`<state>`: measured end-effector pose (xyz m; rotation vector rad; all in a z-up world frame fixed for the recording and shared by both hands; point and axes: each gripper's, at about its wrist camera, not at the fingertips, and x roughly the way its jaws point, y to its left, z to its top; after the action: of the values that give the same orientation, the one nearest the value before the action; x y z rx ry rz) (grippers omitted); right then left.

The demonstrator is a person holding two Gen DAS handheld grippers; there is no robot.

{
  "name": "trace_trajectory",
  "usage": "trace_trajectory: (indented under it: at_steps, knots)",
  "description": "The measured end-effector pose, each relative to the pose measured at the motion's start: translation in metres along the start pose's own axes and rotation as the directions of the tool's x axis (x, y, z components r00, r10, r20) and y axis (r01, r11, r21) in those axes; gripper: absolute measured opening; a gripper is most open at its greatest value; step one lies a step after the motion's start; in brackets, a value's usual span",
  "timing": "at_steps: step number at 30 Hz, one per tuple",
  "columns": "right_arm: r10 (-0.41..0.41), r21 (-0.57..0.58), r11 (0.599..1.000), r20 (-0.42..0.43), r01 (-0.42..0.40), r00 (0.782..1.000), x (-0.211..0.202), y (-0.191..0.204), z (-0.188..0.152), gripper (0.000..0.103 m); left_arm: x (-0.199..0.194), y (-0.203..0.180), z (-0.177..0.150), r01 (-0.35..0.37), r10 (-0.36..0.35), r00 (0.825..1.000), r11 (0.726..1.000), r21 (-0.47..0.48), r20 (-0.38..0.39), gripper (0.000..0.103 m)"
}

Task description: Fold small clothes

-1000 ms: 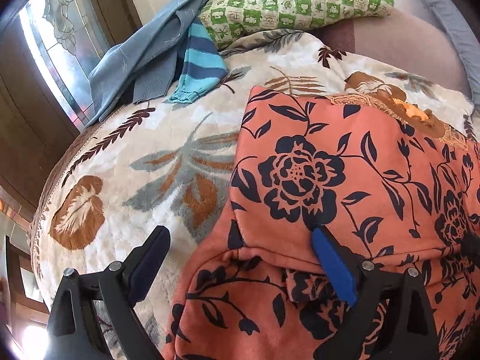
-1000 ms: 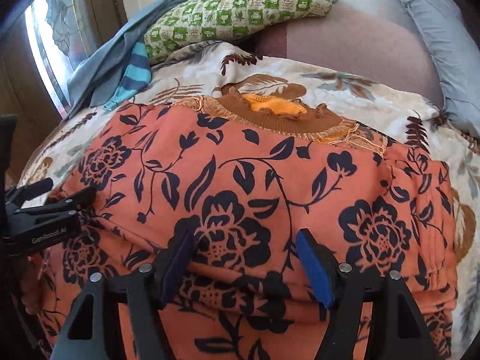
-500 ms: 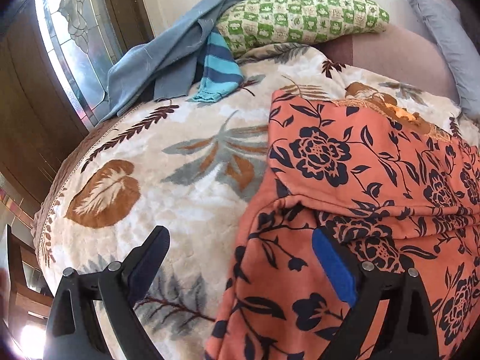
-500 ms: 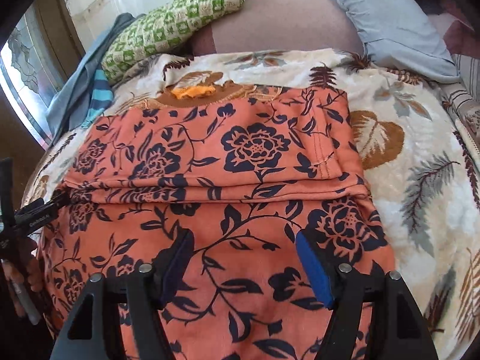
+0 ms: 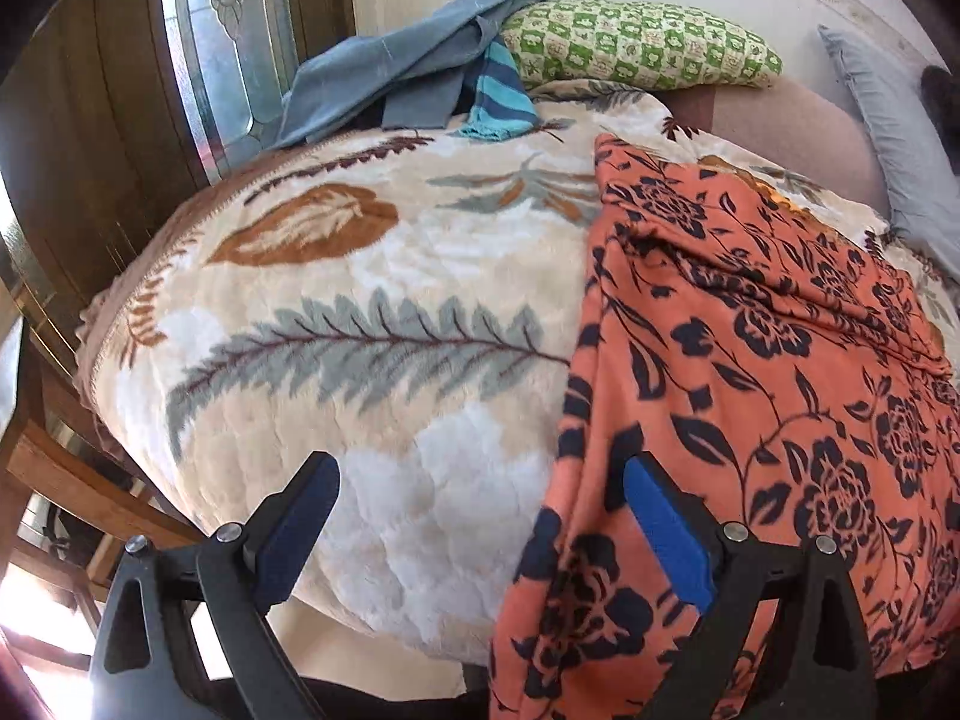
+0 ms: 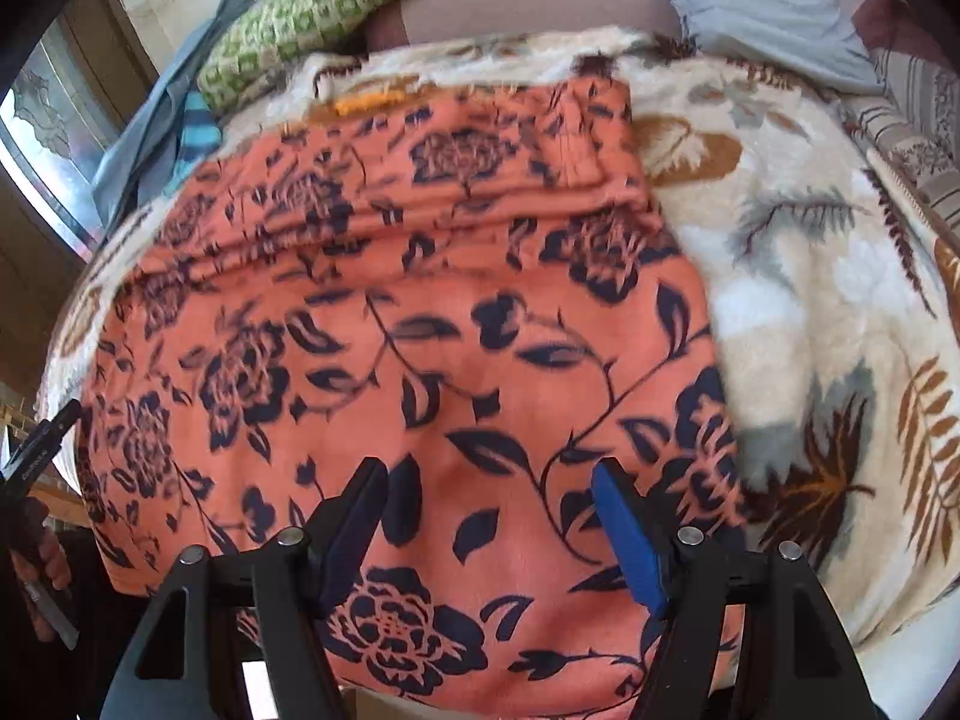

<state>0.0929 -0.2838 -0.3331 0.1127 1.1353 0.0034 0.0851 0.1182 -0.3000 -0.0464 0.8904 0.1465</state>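
The orange floral garment lies spread on a leaf-patterned blanket that covers the bed. In the right wrist view it fills the middle and lower left of the frame, with a fold ridge running across its upper part and its brown neckline at the top centre. Its lower edge drapes over the near edge of the bed at the bottom of the frame.

The right hand-held gripper sits at the bottom centre of that view, directly above the lower part of the garment. Its jaws stand apart with nothing between the pads; the cloth shows behind the gap, not pinched.

In the left wrist view the garment occupies the right half of the frame, its left edge running from upper centre down to the bottom. The left hand-held gripper is at the bottom centre, jaws wide apart and empty. Its right finger overlaps the garment's left edge in the picture, while its left finger sits over bare blanket. Whether the finger touches the cloth cannot be told.

At the left edge of the right wrist view, a hand holds the other gripper's handle beside the garment's left edge.

A green checked pillow and grey-blue clothes lie at the top, well apart from the garment.
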Motion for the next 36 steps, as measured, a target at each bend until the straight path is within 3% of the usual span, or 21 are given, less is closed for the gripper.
trace_trajectory:
  at_steps: [1,3,6,9,12,17,22,24,26,27,28,29,31,34,36]
  knots:
    - [-0.012,-0.034,0.999,0.03,0.013,0.999,-0.004,0.004,-0.003,0.075,0.001,-0.003,-0.003,0.008,-0.008,1.0,1.0,0.008,-0.013,0.096]
    - [0.01,-0.057,0.998,0.012,-0.009,1.0,-0.01,0.004,-0.004,0.075,-0.001,-0.006,-0.005,0.017,-0.017,1.0,0.999,0.027,-0.021,0.096]
    - [0.042,-0.01,0.999,0.053,-0.041,0.998,-0.034,-0.016,-0.002,0.075,-0.002,-0.01,-0.007,0.055,-0.05,0.997,0.996,0.077,-0.064,0.096]
    - [0.065,0.089,0.993,0.088,-0.073,0.994,-0.057,-0.056,-0.004,0.075,-0.001,-0.011,-0.018,0.103,-0.089,0.988,0.988,0.112,-0.126,0.096]
    - [0.146,0.233,0.96,0.047,-0.153,0.988,-0.063,-0.097,-0.014,0.076,-0.004,-0.011,-0.03,0.141,-0.118,0.979,0.982,0.128,-0.167,0.094]
    - [0.263,0.373,0.895,-0.002,-0.244,0.965,-0.056,-0.13,-0.048,0.076,-0.003,-0.006,-0.053,0.17,-0.137,0.952,0.98,0.1,-0.276,0.094]
    - [0.378,0.409,0.855,-0.071,-0.319,0.923,-0.035,-0.112,-0.072,0.076,0.004,0.004,-0.07,0.169,-0.156,0.922,0.986,0.006,-0.354,0.094]
    - [0.375,0.405,0.863,-0.108,-0.304,0.921,-0.025,-0.1,-0.077,0.076,0.006,0.005,-0.071,0.153,-0.142,0.922,0.988,0.005,-0.36,0.081]
    - [0.354,0.403,0.876,-0.16,-0.267,0.921,-0.012,-0.09,-0.08,0.076,0.011,0.006,-0.073,0.164,-0.155,0.911,0.986,-0.009,-0.381,0.053]
    - [0.351,0.4,0.879,-0.173,-0.261,0.92,-0.007,-0.086,-0.082,0.075,0.013,0.006,-0.075,0.18,-0.174,0.903,0.983,-0.022,-0.394,0.049]
    - [0.344,0.395,0.882,-0.171,-0.256,0.923,-0.005,-0.083,-0.083,0.063,0.016,0.007,-0.078,0.189,-0.187,0.894,0.981,-0.034,-0.407,0.044]
    - [0.32,0.38,0.895,-0.183,-0.234,0.93,-0.002,-0.079,-0.083,0.042,0.018,0.008,-0.08,0.193,-0.195,0.887,0.98,-0.046,-0.418,0.041]
    - [0.275,0.347,0.917,-0.191,-0.198,0.942,-0.003,-0.074,-0.084,0.036,0.02,0.01,-0.081,0.198,-0.21,0.881,0.978,-0.073,-0.424,0.04]
    - [0.285,0.336,0.916,-0.158,-0.22,0.945,-0.013,-0.073,-0.086,0.015,0.02,0.017,-0.083,0.217,-0.243,0.87,0.97,-0.109,-0.428,0.04]
    - [0.297,0.337,0.91,-0.129,-0.24,0.946,-0.022,-0.075,-0.085,0.012,0.024,0.023,-0.082,0.243,-0.277,0.852,0.961,-0.133,-0.444,0.045]
